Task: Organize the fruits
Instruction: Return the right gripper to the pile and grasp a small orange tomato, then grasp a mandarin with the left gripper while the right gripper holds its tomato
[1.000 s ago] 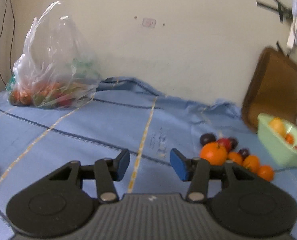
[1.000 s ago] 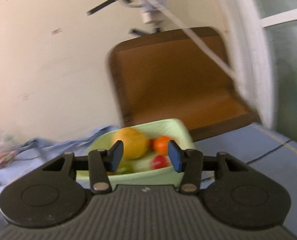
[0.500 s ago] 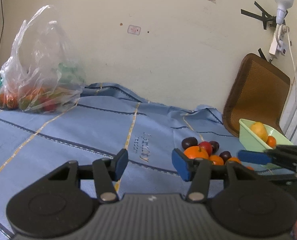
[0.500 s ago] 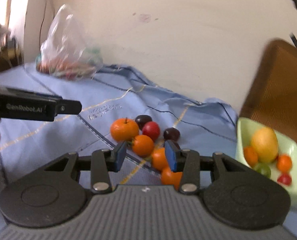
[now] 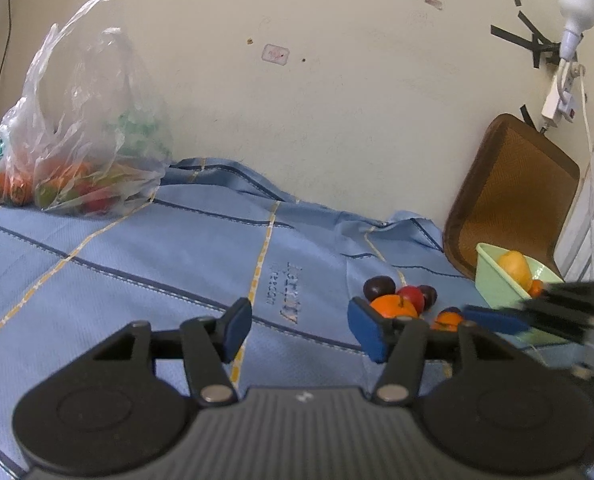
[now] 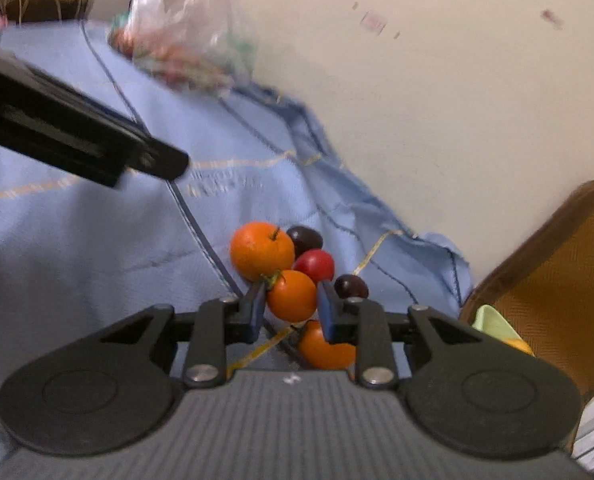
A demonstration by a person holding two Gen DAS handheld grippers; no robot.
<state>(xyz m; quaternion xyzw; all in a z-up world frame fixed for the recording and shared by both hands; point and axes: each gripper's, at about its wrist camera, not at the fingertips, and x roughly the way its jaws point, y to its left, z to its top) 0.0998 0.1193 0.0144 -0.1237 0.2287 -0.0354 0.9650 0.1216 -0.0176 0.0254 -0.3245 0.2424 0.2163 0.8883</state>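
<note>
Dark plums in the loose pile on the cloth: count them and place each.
2 sure: one plum behind the big orange, another plum right of the red fruit. More may hide behind the gripper.

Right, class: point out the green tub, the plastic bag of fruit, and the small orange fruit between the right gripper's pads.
green tub (image 5: 493,278), left wrist view, on its near outer wall.
plastic bag (image 5: 85,128), left wrist view, on its clear middle.
small orange fruit (image 6: 292,295), right wrist view, on its front skin.
</note>
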